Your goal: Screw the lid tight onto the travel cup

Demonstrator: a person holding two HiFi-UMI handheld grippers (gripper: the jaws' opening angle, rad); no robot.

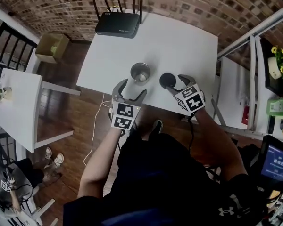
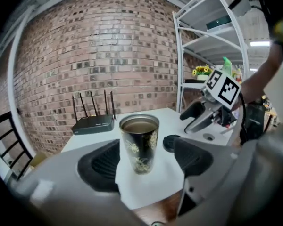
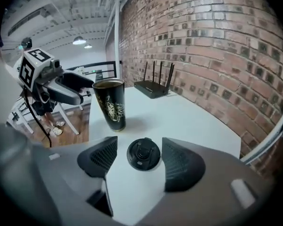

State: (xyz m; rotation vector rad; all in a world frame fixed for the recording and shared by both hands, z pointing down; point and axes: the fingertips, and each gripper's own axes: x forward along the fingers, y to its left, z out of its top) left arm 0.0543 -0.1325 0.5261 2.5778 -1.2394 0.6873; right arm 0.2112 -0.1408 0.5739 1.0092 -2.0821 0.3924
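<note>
A black travel cup (image 1: 140,72) with gold flower print stands upright and uncovered near the front edge of the white table (image 1: 179,41). Its round black lid (image 1: 167,80) lies flat on the table just to the right. My left gripper (image 1: 129,93) is open, its jaws standing wide on either side of the cup (image 2: 139,144) without touching it. My right gripper (image 1: 179,85) is open too, with the lid (image 3: 143,154) lying between its pads, a gap on each side. The cup (image 3: 110,104) shows beyond the lid in the right gripper view.
A black router (image 1: 117,23) with several antennas sits at the table's far edge. A white side table (image 1: 14,107) stands to the left, a metal shelf unit (image 1: 254,65) to the right. A cardboard box (image 1: 51,47) lies on the wooden floor.
</note>
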